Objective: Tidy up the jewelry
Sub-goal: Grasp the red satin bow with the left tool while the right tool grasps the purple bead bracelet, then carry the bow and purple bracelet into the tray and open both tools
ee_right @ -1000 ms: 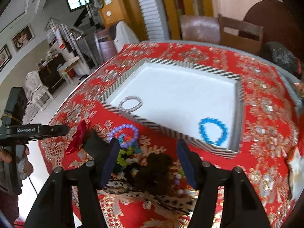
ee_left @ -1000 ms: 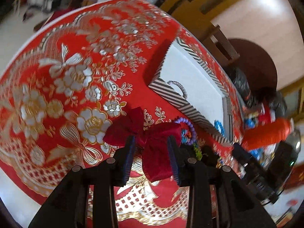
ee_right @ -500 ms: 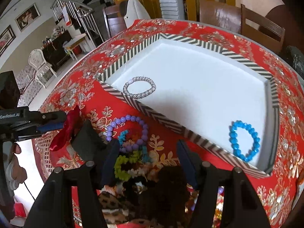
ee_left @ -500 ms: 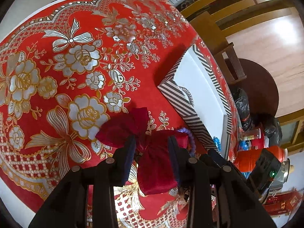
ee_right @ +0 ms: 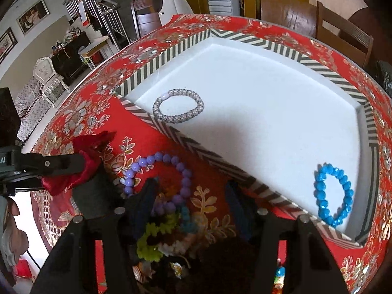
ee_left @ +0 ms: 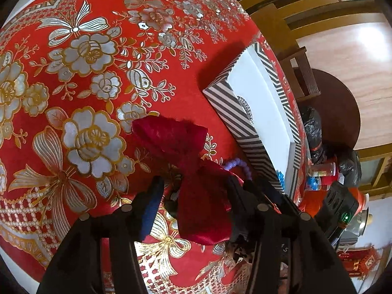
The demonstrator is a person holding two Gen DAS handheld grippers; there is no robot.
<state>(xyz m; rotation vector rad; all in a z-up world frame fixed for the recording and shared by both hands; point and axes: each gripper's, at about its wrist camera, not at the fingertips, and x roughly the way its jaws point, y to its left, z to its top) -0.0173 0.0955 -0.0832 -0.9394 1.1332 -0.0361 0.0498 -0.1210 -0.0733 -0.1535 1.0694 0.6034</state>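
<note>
My left gripper [ee_left: 193,191] is shut on a dark red velvet bow [ee_left: 193,169] and holds it above the red tablecloth; the bow also shows in the right wrist view [ee_right: 80,161]. My right gripper [ee_right: 191,196] is open and empty above a pile of jewelry: a purple bead bracelet [ee_right: 171,171], a lime green scrunchie [ee_right: 152,237] and dark pieces. The striped tray [ee_right: 196,144] holds a silver bracelet [ee_right: 178,109] and a blue bead bracelet [ee_right: 334,193]. The tray's striped side [ee_left: 235,120] lies right of the bow in the left wrist view.
A red tablecloth with gold and silver flowers [ee_left: 85,73] covers the round table. Wooden chairs [ee_right: 306,14] stand behind it. Bottles and dark bags [ee_left: 325,166] sit at the table's far side.
The left gripper has moved nearer the tray with the bow still in it. The right gripper has dropped lower and closer over the jewelry pile.
</note>
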